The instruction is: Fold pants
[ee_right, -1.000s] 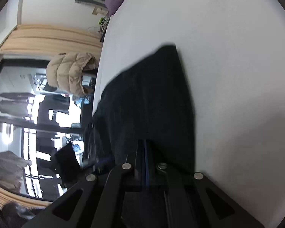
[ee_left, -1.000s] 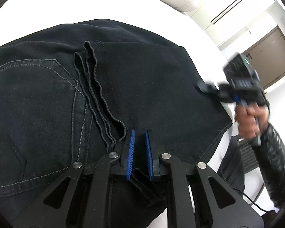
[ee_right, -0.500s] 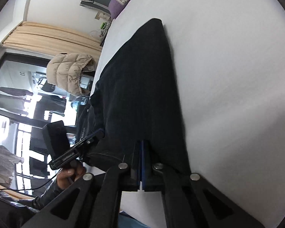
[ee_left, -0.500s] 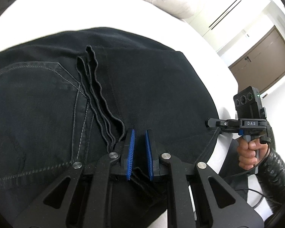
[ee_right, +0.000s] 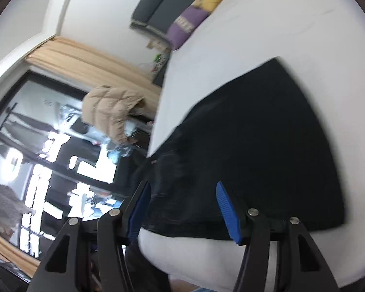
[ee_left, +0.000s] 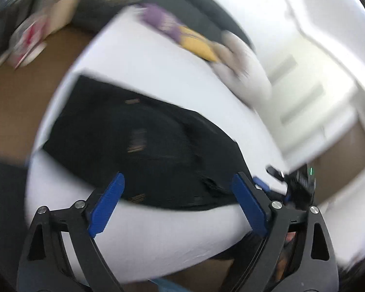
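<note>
**Both hand-held grippers off the pants, fold looks done**

Black denim pants (ee_left: 143, 146) lie folded into a compact slab on the white bed (ee_left: 158, 238), near its edge. In the right wrist view they run from about 6 o'clock up to 1 o'clock (ee_right: 250, 150).

Left hand-held gripper (ee_left: 180, 204): blue pads spread wide, jaws opening, nothing between them, only bed and pants beyond. Right hand-held gripper (ee_right: 182, 209): jaws opening too, moderately spread, no cloth pinched; the pants' near edge sits beyond the pads. My read: both let go so the stack settles flat.

Hard to make out:
- Left wrist view is heavily motion-blurred; pant seams and layer count unreadable.
- The other gripper shows at 4 o'clock there, partly behind the left one's finger; its holder's hand is barely visible.
- Purple and yellow cushions (ee_right: 202, 7) at the bed's far end, cut off at the frame edge.
- Whether the fold edges line up: cannot tell.
</note>
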### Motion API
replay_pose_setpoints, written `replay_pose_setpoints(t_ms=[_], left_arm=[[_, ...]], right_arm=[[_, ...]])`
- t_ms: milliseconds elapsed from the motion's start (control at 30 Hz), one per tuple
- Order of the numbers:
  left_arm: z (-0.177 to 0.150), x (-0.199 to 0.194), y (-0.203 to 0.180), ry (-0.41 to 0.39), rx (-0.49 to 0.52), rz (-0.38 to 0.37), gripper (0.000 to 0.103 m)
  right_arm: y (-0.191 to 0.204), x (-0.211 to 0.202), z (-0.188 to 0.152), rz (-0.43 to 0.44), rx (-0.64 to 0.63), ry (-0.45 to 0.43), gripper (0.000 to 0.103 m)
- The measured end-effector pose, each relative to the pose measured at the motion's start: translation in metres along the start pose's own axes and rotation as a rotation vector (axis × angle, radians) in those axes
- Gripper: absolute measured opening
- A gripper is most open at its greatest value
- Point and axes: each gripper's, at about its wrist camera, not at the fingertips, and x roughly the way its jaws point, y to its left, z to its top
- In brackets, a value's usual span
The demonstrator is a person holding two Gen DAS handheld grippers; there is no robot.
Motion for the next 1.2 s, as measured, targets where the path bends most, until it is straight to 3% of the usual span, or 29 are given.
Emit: replay_pose_setpoints(t_ms=[100,167,333,500,567,667,800,933,1167,1200], left_arm=[[-0.003,-0.014,0.051,-0.037,-0.232,0.002,0.09],[-0.006,-0.01,0.08,-0.039,-0.393,-0.056,0.09],[-0.009,0.016,0.103,-0.008,-0.532,-0.169,0.09],[-0.012,0.036,0.123,-0.044,-0.627,-0.237,0.089],[-0.01,0.044,0.129,-0.063,-0.644,-0.245,0.086],[-0.006,0.054,0.136,-0.069,-0.671,-0.243,0.074],[-0.005,0.063,0.145,-0.042,-0.7,-0.223,0.028],[0.002,0.058,0.139,-0.05,-0.665,-0.21,0.016],[0.027,0.048,0.104,-0.061,-0.488,-0.162,0.013],[0.03,0.048,0.1,-0.06,-0.47,-0.157,0.013]], right_arm=[[0.012,0.023,0.004,0.065,-0.001,0.033,0.05],[0.018,0.039,0.006,0.092,0.006,0.056,0.045],[0.023,0.051,0.004,0.134,0.02,0.088,0.04],[0.008,0.046,-0.001,0.156,0.052,0.1,0.035],[0.008,0.048,0.001,0.159,0.057,0.111,0.035],[0.014,0.056,0.006,0.133,0.036,0.144,0.032],[0.026,0.077,0.021,0.062,0.0,0.218,0.025],[0.034,0.11,0.032,-0.044,-0.053,0.322,0.022],[0.025,0.17,0.047,-0.223,-0.067,0.448,0.021],[0.018,0.177,0.046,-0.279,-0.06,0.465,0.0]])
